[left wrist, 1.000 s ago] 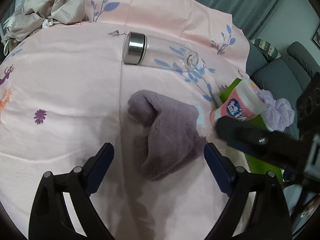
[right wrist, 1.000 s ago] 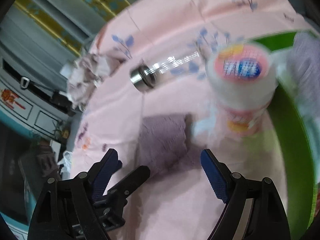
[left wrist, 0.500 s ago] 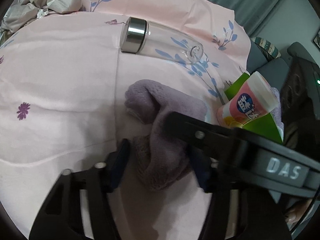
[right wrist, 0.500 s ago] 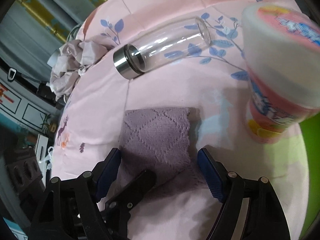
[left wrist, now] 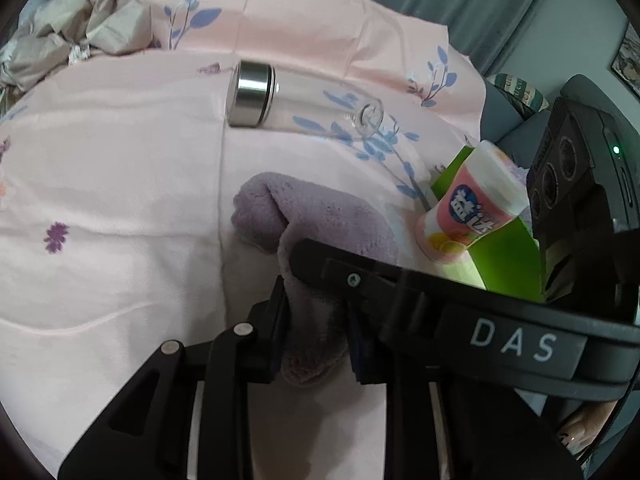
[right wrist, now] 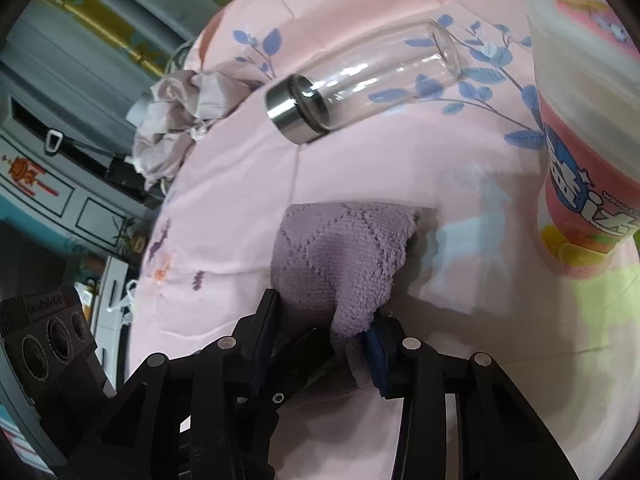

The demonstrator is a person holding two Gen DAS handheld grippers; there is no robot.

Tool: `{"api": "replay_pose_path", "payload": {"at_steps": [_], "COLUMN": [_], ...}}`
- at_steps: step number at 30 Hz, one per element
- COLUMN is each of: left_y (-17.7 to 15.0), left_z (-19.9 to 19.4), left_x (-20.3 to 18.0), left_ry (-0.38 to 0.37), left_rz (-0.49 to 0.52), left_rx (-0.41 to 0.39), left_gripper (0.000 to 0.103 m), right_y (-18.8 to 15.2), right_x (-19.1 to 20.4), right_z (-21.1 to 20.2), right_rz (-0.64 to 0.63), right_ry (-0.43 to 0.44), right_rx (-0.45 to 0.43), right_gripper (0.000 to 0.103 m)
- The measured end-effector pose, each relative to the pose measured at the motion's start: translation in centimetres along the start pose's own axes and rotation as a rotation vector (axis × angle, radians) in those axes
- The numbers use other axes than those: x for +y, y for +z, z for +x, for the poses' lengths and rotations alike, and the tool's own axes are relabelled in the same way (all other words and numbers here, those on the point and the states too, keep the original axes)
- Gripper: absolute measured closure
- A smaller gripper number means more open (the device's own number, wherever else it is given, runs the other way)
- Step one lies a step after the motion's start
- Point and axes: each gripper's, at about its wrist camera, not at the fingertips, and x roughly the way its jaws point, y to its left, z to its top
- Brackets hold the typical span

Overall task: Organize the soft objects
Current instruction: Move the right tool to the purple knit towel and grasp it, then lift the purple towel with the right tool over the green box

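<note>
both tongs clenched on the same towel (left wrist: 320,216). left gripper (left wrist: 316,332) pinching its near end, purple pile bulging between the pads at 6 o'clock of the left view. right gripper (right wrist: 324,332) clamped on towel (right wrist: 344,256) too, fabric squeezed between blue pads at 6 o'clock of the right view. right gripper (left wrist: 460,304) crossing over the left one from 3 o'clock, lettered "das". towel lying on pink sheet (left wrist: 112,184), rest of it folded and humped toward 12 from the pinch. bottle (left wrist: 296,100) on its side at 12 o'clock of towel, steel cap toward 9, apart from it. pink cup (left wrist: 472,208) at 2 o'clock of towel, resting against green box (left wrist: 508,264). bottle (right wrist: 360,76) and cup (right wrist: 588,152) also in right view. crumpled cloth (left wrist: 76,36) far off at 10 o'clock.
</note>
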Motion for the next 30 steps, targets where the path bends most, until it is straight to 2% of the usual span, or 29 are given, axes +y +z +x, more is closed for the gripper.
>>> {"api": "replay_pose_path", "payload": {"at_steps": [7, 19, 30], "left_y": [0.0, 0.2, 0.6], "left_z": [-3.4, -9.0, -11.9], "left_x": [-1.6, -5.4, -11.1], "left_ry": [0.01, -0.041, -0.102], "left_rz": [0.068, 0.165, 0.264], "left_rx": [-0.107, -0.273, -0.333], "left_gripper": [0.081, 0.081, 0.081], "right_y": [-0.9, -1.8, -2.2], "right_x": [2.3, 5.4, 5.3], "right_z": [-3.7, -10.8, -17.8], "right_rz": [-0.067, -0.147, -0.176], "right_ry": [0.048, 0.064, 0.021], "right_rx": [-0.113, -0.289, -0.405], "right_gripper": [0.061, 0.061, 0.061]}}
